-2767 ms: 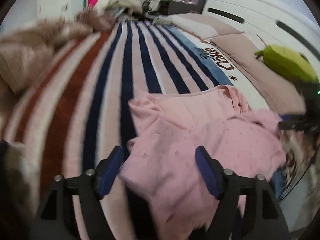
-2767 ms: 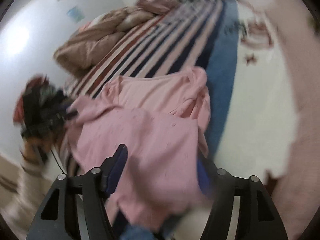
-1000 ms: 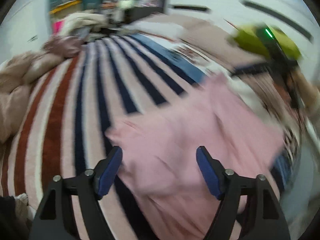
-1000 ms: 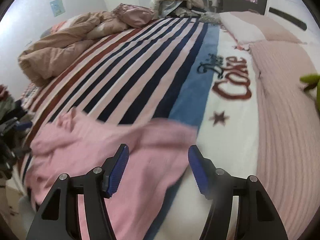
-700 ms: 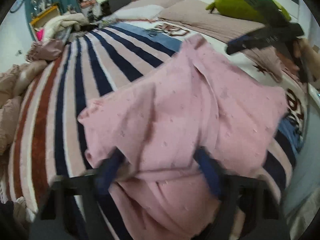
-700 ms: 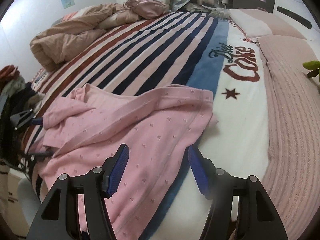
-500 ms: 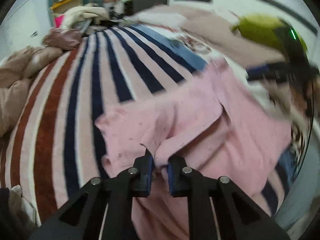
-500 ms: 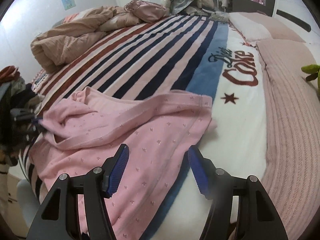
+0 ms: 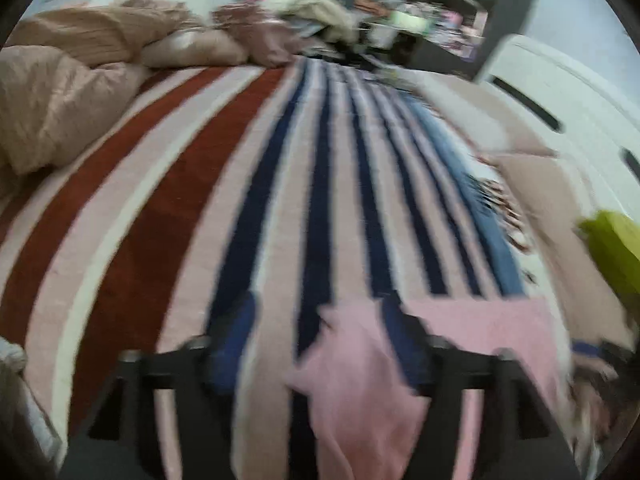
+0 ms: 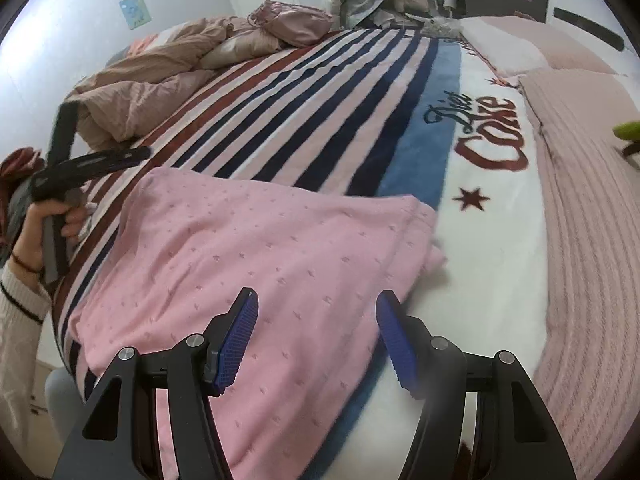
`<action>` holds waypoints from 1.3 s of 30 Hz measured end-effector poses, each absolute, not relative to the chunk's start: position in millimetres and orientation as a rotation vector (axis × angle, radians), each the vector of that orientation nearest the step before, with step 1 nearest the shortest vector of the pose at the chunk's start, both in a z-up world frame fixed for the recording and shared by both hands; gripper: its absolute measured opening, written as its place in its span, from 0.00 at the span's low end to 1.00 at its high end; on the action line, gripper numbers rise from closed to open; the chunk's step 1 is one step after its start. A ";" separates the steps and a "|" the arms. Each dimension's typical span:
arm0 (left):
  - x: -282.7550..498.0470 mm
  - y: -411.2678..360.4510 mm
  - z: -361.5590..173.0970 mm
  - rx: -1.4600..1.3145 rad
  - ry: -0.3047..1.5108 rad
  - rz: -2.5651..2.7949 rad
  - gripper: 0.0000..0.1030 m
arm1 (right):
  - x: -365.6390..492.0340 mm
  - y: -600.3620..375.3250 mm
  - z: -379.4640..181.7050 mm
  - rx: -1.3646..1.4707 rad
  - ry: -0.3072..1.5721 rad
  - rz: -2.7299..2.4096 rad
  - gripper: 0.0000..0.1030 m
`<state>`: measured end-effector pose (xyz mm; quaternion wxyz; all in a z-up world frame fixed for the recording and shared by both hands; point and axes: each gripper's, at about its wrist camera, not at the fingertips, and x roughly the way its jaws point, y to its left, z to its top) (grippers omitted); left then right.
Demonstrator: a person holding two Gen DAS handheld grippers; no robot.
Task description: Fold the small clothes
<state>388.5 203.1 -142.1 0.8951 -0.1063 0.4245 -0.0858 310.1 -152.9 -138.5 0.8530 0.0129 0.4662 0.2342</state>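
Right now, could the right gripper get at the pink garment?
Probably yes. The right gripper hangs open just above the pink garment, which lies flat on the blanket with nothing over it.

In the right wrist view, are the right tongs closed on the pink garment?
No. The right tongs stand open above the pink garment, with their blue pads apart and not pressing it.

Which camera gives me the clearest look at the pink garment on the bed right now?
The right wrist view: the pink garment lies sharp and nearly whole on the striped blanket, its dotted knit readable. The left wrist view is motion-blurred and catches only a pink corner low in the frame.
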 end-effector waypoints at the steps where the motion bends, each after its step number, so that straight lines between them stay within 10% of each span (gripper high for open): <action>1: 380.3 199.8 -143.7 -0.203 0.901 -0.217 0.82 | 307.4 -157.5 -139.8 0.037 0.986 0.490 0.56; 10: 261.0 190.9 -191.4 -0.261 1.037 -0.335 0.81 | 244.3 -186.4 -180.0 0.308 1.122 0.599 0.64; 15: 218.9 181.2 -205.0 -0.351 1.010 -0.389 0.39 | 206.1 -174.1 -205.8 0.406 1.168 0.694 0.66; 16: 216.1 180.3 -207.0 -0.398 1.014 -0.427 0.15 | 200.5 -168.7 -204.8 0.370 1.136 0.678 0.60; 19: 200.0 175.4 -198.2 -0.344 0.960 -0.393 0.06 | 190.8 -160.9 -203.3 0.348 1.104 0.663 0.16; 24: 166.5 196.6 -190.2 -0.370 0.933 -0.394 0.04 | 159.9 -167.5 -191.4 0.288 1.056 0.643 0.10; 27: 156.7 202.3 -199.0 -0.392 0.955 -0.396 0.06 | 147.9 -171.3 -193.4 0.279 1.065 0.637 0.09; 32: 137.4 214.7 -193.4 -0.393 0.950 -0.320 0.49 | 141.3 -174.3 -183.1 0.230 1.068 0.568 0.24; 39: 94.0 208.3 -180.8 -0.499 0.888 -0.310 0.81 | 106.0 -164.5 -132.2 0.144 0.842 0.529 0.34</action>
